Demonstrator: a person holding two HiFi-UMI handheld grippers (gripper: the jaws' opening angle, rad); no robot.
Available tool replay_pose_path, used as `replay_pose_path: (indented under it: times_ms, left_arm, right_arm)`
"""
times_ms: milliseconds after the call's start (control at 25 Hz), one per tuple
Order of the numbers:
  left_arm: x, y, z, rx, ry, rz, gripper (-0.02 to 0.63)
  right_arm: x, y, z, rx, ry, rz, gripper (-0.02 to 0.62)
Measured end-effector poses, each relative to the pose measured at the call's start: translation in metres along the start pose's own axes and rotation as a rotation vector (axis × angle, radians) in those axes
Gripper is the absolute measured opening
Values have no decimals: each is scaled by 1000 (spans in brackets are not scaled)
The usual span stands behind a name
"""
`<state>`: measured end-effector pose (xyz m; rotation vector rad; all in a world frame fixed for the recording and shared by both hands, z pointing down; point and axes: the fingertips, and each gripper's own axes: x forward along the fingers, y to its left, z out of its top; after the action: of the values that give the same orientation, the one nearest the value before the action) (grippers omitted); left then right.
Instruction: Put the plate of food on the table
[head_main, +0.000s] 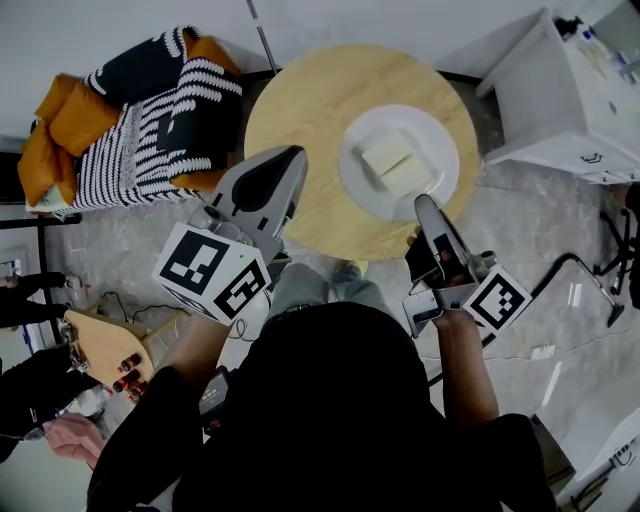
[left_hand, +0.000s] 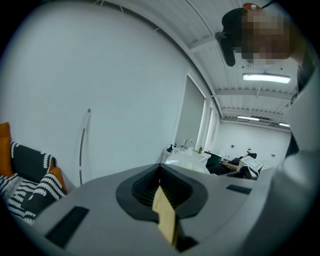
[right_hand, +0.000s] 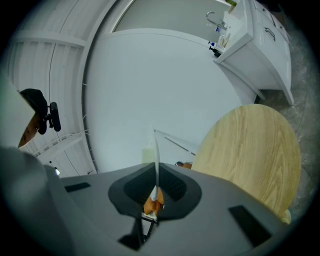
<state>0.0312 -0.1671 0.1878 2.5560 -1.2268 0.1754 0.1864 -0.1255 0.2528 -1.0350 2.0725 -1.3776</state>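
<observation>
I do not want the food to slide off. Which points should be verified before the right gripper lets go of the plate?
1. Grip: the right gripper has its jaws closed on the rim of the white plate: ok.
2. Place: the plate lies over the round wooden table, well inside its edge: ok.
3. Contact: whether the plate's bottom rests on the table top: cannot tell.
4. Load: the pale food blocks sit near the plate's middle: ok.
5. Left gripper: jaws together, at the table's left edge, apart from the plate: ok.
</observation>
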Motion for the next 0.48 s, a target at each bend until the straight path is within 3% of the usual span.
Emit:
replay_pose_path:
  times_ms: [480]
  left_arm:
    - [-9, 24, -13, -38, 24, 8, 8]
  right_arm:
    - [14, -8, -16, 27, 8, -26, 18]
